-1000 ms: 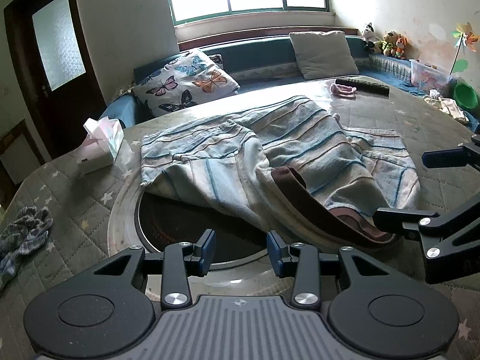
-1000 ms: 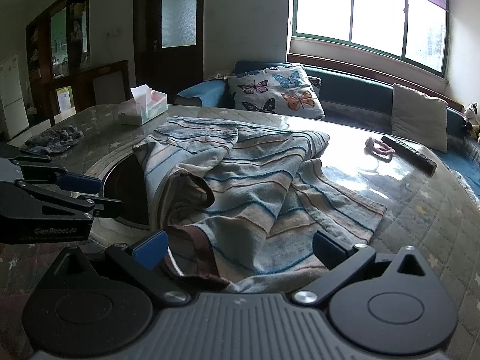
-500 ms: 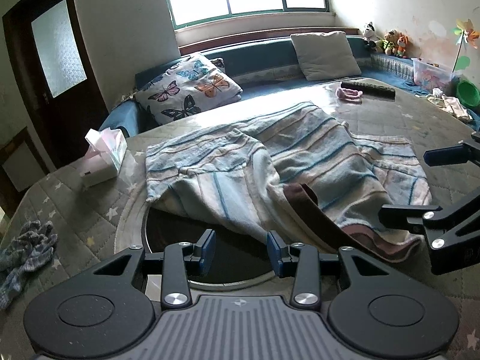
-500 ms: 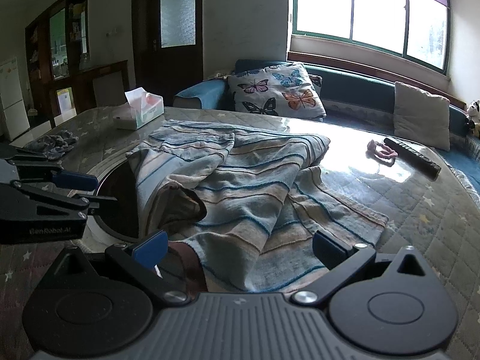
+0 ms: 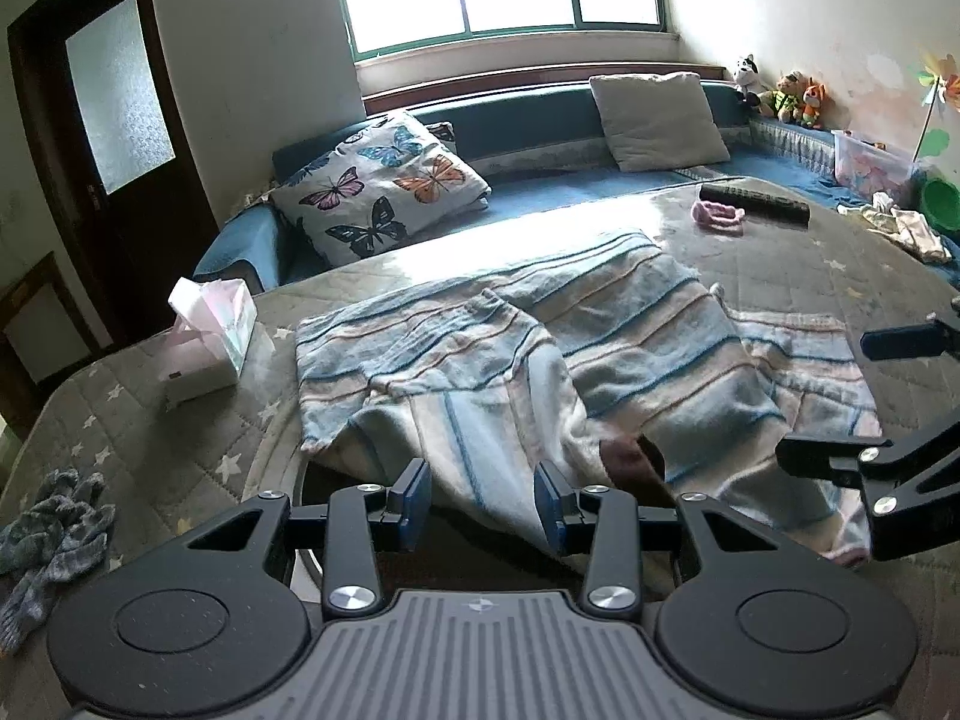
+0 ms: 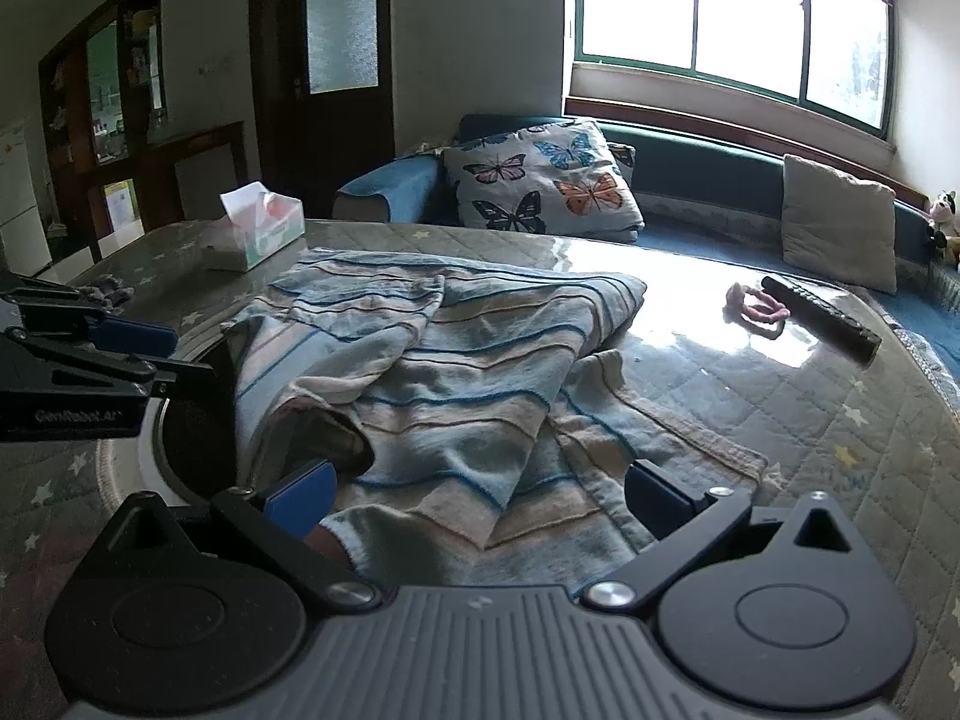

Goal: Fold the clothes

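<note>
The left gripper (image 5: 483, 501) hangs with fingers apart and empty over the near hem of the striped garment (image 5: 600, 354); the right gripper (image 6: 480, 495) gapes wide at its 3 o'clock. The rumpled garment overhangs a dark round recess (image 5: 336, 492), so a shallow pinch could likely drag it in. A tissue box (image 5: 210, 336) sits at 10 o'clock, a remote (image 5: 756, 204) at 1 o'clock, both well clear.

Only one bit of lettering reads: "GenRobot.AI", faint grey on the black side of the left gripper (image 6: 150, 354).
</note>
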Motion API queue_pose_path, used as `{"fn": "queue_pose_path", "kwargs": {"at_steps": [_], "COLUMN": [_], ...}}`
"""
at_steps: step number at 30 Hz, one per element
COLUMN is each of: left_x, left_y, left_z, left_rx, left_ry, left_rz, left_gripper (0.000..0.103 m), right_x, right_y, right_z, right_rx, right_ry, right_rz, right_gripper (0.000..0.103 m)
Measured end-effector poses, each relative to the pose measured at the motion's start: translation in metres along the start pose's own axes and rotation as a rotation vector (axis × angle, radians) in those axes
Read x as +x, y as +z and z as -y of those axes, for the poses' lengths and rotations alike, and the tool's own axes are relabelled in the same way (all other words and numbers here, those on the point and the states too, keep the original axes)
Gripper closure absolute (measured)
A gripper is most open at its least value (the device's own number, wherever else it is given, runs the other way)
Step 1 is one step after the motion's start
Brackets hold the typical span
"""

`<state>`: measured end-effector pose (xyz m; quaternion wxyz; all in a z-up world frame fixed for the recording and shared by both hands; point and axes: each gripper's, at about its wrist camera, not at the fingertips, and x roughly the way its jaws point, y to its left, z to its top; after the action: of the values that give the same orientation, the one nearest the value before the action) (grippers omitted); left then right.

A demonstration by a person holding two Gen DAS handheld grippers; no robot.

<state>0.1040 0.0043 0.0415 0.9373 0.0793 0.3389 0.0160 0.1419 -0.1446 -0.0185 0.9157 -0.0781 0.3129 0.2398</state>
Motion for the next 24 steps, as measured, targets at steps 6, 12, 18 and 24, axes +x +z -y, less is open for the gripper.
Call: {"fn": "queue_pose_path", "kwargs": {"at_steps": [6,12,18,24], "left_x": [0.010,0.029,0.055,0.086], "left_y": [0.021,0.043,0.055,0.065], "left_z": [0.004,0.015,0.025,0.030], "left_rx": [0.018,0.035,0.060,0.051], "left_ry": [-0.008,-0.018,-0.026,-0.024], "left_rz": [0.021,0.018,-0.006,-0.046], "left_gripper": [0.062,0.062,0.062,0.062], "right_x": [0.007,0.010,0.021,0.040], "right_y": [0.005,0.009,0.006,0.007], "right_z": [0.014,0.037,0.076,0.110], "right_rx": [0.018,0.052,0.128,0.177], "right_ry": [-0.022,-0.064,-0.127,-0.176], "right_rz": [-0.010,-0.008,-0.029,-0.053], "right_gripper": [0.001,0.005,0.011,0.016]}}
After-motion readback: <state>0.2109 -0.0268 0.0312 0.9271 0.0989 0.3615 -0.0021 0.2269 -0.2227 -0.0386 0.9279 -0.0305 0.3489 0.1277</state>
